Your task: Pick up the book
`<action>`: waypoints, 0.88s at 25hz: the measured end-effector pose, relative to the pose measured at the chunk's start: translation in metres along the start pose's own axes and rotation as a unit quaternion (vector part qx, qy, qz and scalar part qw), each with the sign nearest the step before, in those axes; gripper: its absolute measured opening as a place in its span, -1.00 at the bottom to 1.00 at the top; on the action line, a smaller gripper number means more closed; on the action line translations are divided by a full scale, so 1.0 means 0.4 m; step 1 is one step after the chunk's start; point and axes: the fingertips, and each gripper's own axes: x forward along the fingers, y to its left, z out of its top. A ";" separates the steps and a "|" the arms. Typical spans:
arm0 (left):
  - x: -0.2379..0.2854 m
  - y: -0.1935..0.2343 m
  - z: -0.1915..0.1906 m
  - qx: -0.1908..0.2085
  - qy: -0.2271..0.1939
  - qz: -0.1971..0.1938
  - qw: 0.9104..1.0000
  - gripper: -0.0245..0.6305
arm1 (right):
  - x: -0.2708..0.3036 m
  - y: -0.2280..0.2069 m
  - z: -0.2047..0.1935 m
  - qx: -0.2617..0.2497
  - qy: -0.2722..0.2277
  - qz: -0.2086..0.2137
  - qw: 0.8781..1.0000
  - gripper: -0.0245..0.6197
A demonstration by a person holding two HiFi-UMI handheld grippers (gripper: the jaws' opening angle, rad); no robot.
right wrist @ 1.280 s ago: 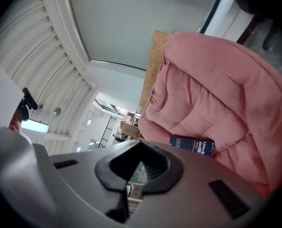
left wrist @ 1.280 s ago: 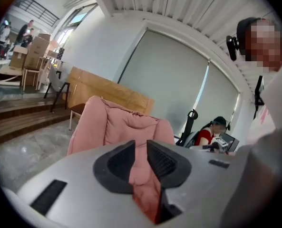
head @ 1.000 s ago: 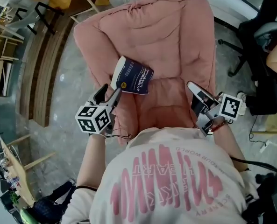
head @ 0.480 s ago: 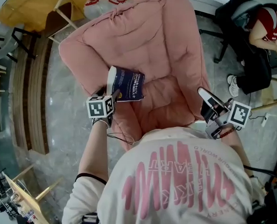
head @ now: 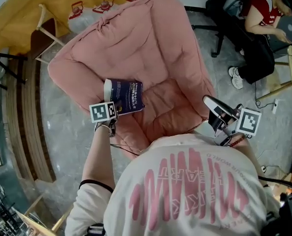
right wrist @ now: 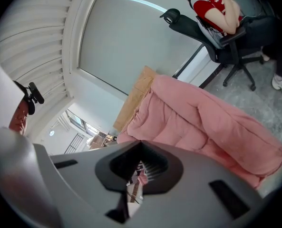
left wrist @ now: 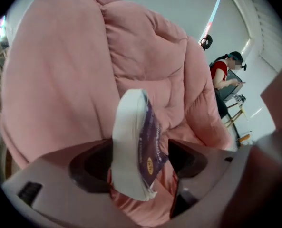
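A: Head view: book (head: 126,96) sits on the pink armchair (head: 150,43) seat, with the left tongs (head: 108,110) at its near edge. Right tongs (head: 210,103) are well apart, off to the side.
B: Left gripper view?
A: Jaws spread, just been opening. Book is between them, not pinched.
B: Right gripper view?
A: Pressed together, empty. Looks like no grip yet. Next: close the left squarely on the covers, then lift.

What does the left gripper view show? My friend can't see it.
A dark blue book sits between the jaws of the left gripper; they have just been opening and do not squeeze it. Behind it is a puffy pink armchair.
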 end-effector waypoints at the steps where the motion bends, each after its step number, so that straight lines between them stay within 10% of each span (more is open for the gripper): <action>1: 0.006 -0.012 -0.004 0.002 0.014 -0.010 1.000 0.22 | -0.005 -0.002 -0.004 0.000 0.000 -0.005 1.000 -0.90; 14: 0.066 -0.004 -0.026 0.036 0.095 0.021 0.995 0.16 | -0.039 -0.014 -0.044 -0.050 0.041 -0.051 0.997 -0.90; 22: 0.053 -0.135 -0.036 0.125 -0.028 0.088 0.988 -0.08 | -0.059 -0.024 -0.058 -0.064 0.062 -0.063 0.994 -0.90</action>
